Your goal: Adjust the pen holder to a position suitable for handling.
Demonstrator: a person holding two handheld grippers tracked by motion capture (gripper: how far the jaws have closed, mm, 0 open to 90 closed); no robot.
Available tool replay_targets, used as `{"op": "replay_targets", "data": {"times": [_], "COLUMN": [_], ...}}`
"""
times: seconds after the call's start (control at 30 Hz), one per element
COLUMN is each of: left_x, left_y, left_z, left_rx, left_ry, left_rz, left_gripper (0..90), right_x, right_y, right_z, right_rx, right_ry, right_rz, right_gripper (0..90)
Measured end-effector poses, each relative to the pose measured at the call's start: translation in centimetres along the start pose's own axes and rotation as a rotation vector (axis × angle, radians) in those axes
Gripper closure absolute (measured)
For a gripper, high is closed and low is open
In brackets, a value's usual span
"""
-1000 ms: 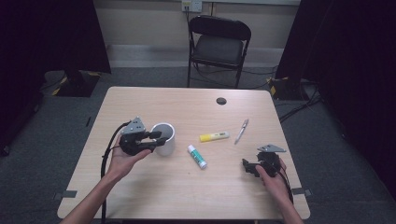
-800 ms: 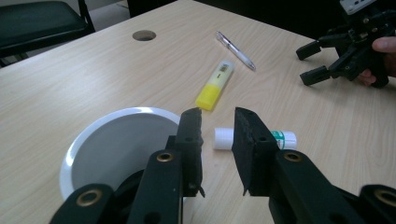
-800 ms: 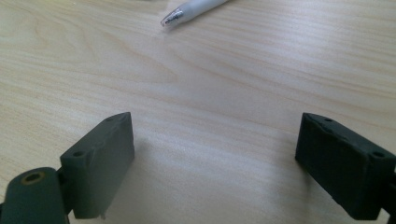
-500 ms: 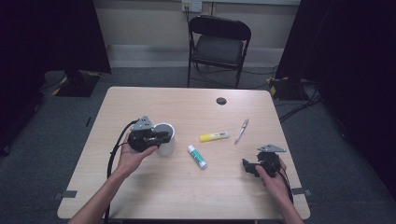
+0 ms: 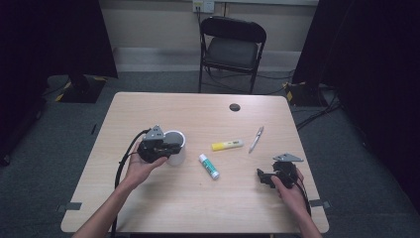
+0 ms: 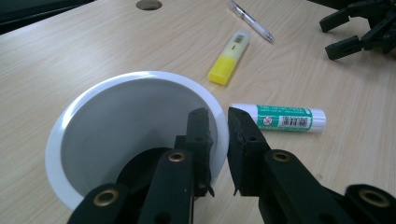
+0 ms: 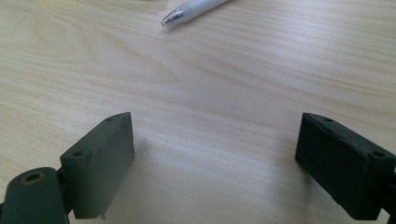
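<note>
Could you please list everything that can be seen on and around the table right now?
cup: one, white, left of the table's middle, its rim pinched between the left gripper's jaws, one jaw inside and one outside
glue stick: one, white with a green label, lying right of the cup
highlighter: one, yellow, lying beyond the glue stick
pen: one, pale, lying right of the highlighter
table: one, light wood, with a dark round hole near its far edge
chair: one, black, behind the table
left gripper: one, black, jaws just closed on the cup's rim
right gripper: one, black, open, low over bare table
</note>
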State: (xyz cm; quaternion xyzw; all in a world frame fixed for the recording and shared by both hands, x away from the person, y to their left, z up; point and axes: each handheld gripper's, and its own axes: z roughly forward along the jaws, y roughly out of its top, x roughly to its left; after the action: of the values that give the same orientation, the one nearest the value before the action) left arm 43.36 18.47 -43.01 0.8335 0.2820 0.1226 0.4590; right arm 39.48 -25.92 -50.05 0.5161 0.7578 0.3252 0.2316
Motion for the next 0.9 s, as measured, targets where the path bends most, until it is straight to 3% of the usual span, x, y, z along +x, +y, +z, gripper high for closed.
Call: {"op": "replay_targets", "data": {"times": [0.07,0.1,0.2,0.27,0.33,0.43,0.47,0.9], "left_x": [0.1,-0.1,0.0,-0.2,-0.4,-0.5,-0.4,-1.3], "left_y": [0.0,0.0,0.1,0.1,0.2,0.1,0.1,0.1], "left_z": [0.0,0.1,0.1,0.3,0.2,0.3,0.2,0.1], "left_rx": [0.004,0.001,0.014,0.009,0.023,0.011,0.016,0.019], "left_ry": [0.006,0.002,0.015,-0.005,0.011,-0.015,-0.012,-0.046], "left_rz": [0.01,-0.007,0.012,0.006,0.017,-0.005,0.011,-0.001], "left_gripper": [79.0,78.8,78.9,81.0,81.8,82.3,82.3,82.7], "right_x": [0.0,0.0,0.0,0.0,0.0,0.0,0.0,0.0], "right_y": [0.0,0.0,0.0,0.0,0.0,0.0,0.0,0.0], "right_z": [0.0,0.0,0.0,0.0,0.0,0.0,0.0,0.0], "right_rx": [0.0,0.0,0.0,0.0,0.0,0.0,0.0,0.0], "right_ry": [0.0,0.0,0.0,0.0,0.001,0.001,0.001,0.001], "right_rz": [0.001,0.0,0.0,0.0,-0.001,-0.001,-0.001,-0.001], "right_gripper": [10.9,10.9,10.9,10.9,10.9,10.9,10.9,10.9]}}
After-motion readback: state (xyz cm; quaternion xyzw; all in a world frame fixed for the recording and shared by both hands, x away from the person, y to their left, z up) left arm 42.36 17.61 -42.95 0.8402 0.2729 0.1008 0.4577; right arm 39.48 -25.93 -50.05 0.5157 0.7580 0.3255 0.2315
